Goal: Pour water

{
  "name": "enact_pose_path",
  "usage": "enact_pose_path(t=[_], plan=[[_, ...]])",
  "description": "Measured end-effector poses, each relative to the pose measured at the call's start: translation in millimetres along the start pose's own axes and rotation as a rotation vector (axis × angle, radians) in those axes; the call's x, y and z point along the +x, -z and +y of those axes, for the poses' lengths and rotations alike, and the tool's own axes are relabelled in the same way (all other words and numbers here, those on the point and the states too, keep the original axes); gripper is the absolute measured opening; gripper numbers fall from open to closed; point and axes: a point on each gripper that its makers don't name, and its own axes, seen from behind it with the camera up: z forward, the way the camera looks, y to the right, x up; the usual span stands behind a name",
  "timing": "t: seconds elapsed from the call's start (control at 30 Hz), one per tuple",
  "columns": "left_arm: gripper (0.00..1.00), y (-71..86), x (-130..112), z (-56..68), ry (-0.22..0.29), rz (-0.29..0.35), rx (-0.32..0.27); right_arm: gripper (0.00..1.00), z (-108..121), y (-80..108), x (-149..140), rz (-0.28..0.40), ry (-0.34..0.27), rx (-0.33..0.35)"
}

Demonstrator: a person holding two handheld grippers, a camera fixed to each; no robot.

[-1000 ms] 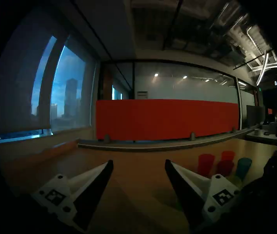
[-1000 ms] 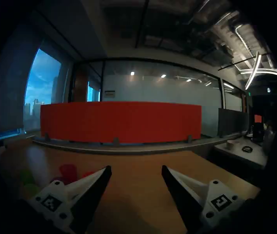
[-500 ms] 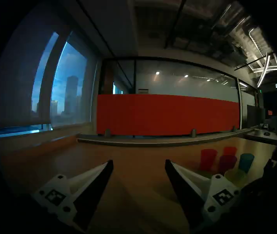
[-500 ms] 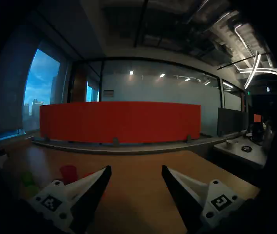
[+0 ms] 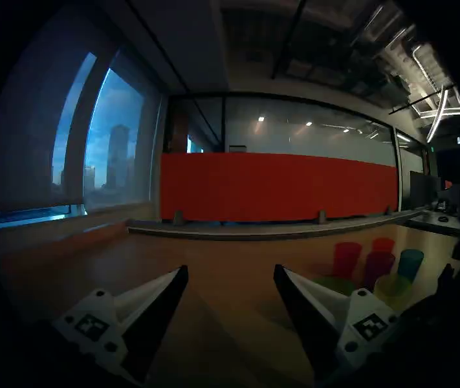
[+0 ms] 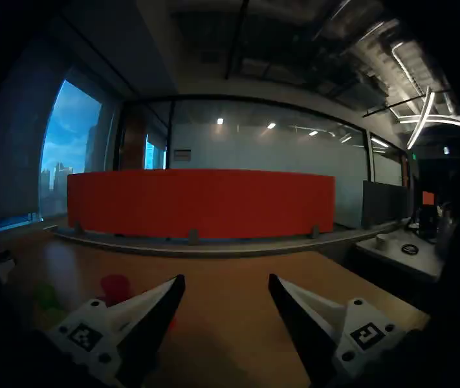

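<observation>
Left gripper view: the left gripper (image 5: 230, 268) hangs just above a wooden table (image 5: 132, 258), its two dark fingers spread wide, with bare tabletop showing through the gap. Past its right finger, well apart from the tips, a huddle of plastic cups stands on the table. A red cup (image 5: 346, 257) and an orange-red cup (image 5: 383, 244) are at the back. A dark purple cup (image 5: 376, 268) and a teal cup (image 5: 409, 264) stand beside them. A yellow-green cup (image 5: 391, 288) and a low green cup (image 5: 336, 284) are nearest. The room is dim, and from here I cannot tell whether any of them holds water. Beyond the table edge runs a long red partition (image 5: 275, 186) with frosted glass above it, and a tall window (image 5: 110, 155) on the left shows towers against a blue sky.

In the right gripper view, the right gripper (image 6: 226, 278) is likewise spread wide over the same table (image 6: 333, 278), gripping nothing. Behind its left finger I can make out a red cup (image 6: 114, 288), and farther left a green cup (image 6: 45, 296), both blurred by the low light. The red partition (image 6: 197, 202) crosses the middle. A side desk (image 6: 401, 255) with small objects on it stands off to the right.
</observation>
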Motion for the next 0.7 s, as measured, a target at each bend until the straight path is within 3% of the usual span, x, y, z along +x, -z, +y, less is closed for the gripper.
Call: enact_pose_path(t=[0.7], plan=[[0.98, -1.2, -3.9, 4.6, -0.014, -0.006, -0.005, 1.00, 8.4, 6.8, -1.3, 0.003, -0.006, -0.010]])
